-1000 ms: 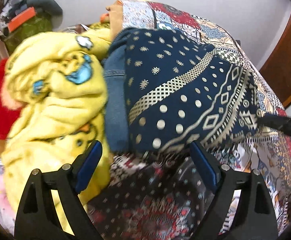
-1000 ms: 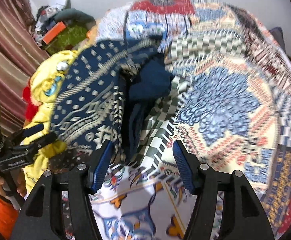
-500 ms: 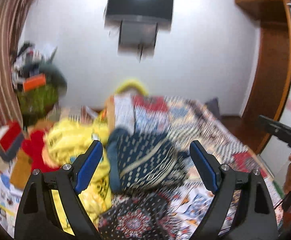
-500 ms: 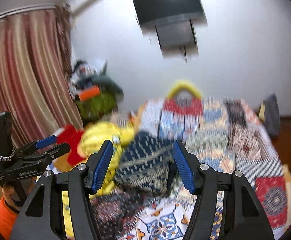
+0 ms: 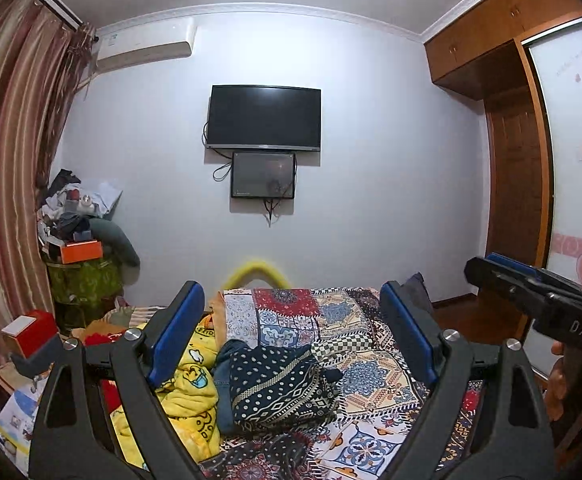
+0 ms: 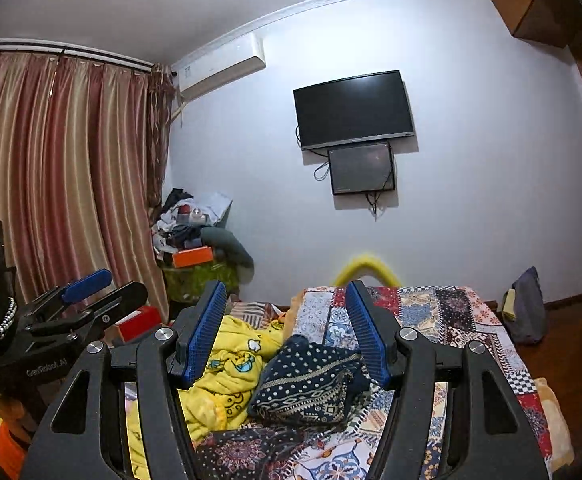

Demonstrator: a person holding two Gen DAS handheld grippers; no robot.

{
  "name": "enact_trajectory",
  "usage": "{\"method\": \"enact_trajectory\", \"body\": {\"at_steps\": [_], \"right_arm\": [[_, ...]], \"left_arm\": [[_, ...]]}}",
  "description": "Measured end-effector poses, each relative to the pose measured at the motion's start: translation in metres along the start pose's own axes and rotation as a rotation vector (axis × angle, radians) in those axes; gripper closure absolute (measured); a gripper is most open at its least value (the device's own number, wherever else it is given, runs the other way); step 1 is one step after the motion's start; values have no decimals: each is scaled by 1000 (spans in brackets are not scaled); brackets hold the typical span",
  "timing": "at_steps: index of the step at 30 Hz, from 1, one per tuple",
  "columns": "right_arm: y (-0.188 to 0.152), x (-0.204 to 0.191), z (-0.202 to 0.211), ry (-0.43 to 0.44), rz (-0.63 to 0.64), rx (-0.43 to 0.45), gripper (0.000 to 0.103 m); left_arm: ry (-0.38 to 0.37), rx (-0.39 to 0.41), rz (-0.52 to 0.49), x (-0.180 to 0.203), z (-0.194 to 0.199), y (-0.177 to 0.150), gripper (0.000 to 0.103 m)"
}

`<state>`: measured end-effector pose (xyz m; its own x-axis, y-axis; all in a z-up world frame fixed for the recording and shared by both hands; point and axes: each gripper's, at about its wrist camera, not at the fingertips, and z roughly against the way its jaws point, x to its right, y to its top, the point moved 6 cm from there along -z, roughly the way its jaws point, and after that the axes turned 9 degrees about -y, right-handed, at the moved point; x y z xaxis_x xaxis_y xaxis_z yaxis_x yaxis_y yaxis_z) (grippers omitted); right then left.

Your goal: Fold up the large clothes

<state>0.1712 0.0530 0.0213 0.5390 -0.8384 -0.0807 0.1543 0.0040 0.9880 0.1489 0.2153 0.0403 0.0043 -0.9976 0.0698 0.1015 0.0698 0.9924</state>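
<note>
A folded navy garment with white dots and a beige patterned band point(image 5: 279, 388) lies on the patchwork bedspread point(image 5: 375, 376); it also shows in the right wrist view point(image 6: 311, 384). A bit of denim point(image 5: 223, 360) pokes out at its left. My left gripper point(image 5: 291, 344) is open and empty, raised well back from the bed. My right gripper point(image 6: 287, 332) is open and empty, also raised and back. Each gripper shows in the other's view, the right one at the right edge point(image 5: 531, 284), the left one at the left edge point(image 6: 87, 292).
A crumpled yellow cartoon blanket point(image 5: 187, 392) lies left of the navy garment. A cluttered pile with an orange box point(image 5: 81, 250) stands by the striped curtain point(image 6: 59, 184). A TV point(image 5: 263, 118) hangs on the far wall. A wooden wardrobe point(image 5: 511, 160) is at right.
Both grippers have pulled back and tilted up from close over the navy garment to a far, level view of the whole room. The garment stays lying folded on the bed.
</note>
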Motion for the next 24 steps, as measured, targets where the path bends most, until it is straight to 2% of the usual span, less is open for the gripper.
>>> {"method": "enact_trajectory", "body": {"at_steps": [2, 6, 11, 24], "right_arm": [[-3, 1, -2, -21, 7, 0, 31], [-6, 2, -4, -65, 16, 2, 19], [-6, 7, -3, -109, 6, 4, 0], [-13, 14, 2, -129, 3, -20, 0]], "left_arm": [[13, 4, 4, 0, 0, -2, 1], [42, 0, -12, 2, 2, -8, 1], [35, -9, -3, 4, 1, -13, 1], [29, -12, -19, 12, -2, -18, 1]]}}
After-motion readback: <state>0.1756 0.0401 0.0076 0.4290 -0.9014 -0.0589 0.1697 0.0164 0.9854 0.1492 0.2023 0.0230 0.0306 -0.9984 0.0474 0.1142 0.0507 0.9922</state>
